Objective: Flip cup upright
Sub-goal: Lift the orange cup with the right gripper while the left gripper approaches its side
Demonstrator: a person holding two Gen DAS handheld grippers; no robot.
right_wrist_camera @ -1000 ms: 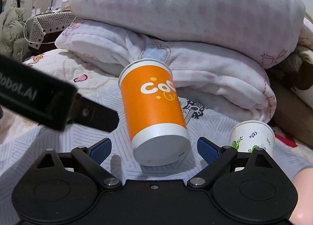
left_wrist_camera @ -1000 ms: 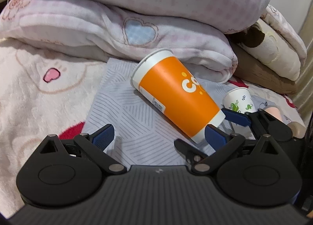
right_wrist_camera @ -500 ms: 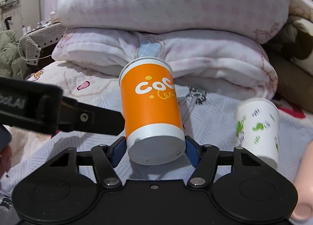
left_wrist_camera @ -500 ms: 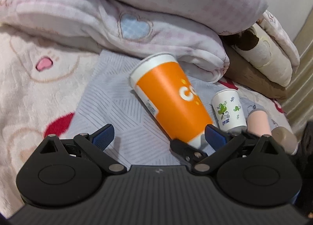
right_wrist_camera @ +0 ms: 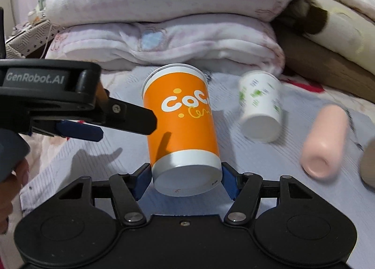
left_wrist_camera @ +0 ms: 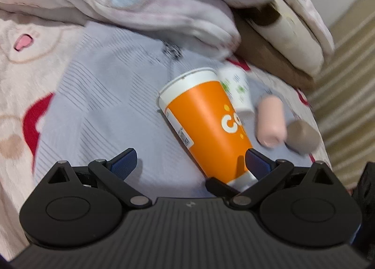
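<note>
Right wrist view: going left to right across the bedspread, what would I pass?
Left claw → orange cup, its base pinched in the right claw → white cup with green leaves → pink cup.

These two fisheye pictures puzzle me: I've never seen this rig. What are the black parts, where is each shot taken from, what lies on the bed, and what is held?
No robot here: a person holds a two-finger gripper in each hand, each with a camera looking along its fingers. The black shape at the bottom of each picture is that gripper's own body.

In the right wrist view, the right gripper is shut on the base of the orange cup, whose rim points away. The black arm coming in from the left is the left gripper.

In the left wrist view, the left gripper is open and holds nothing; the same orange cup lies ahead of it.

On the grey sheet also lie a white cup and a pink cup, both on their sides. Folded blankets are behind.
</note>
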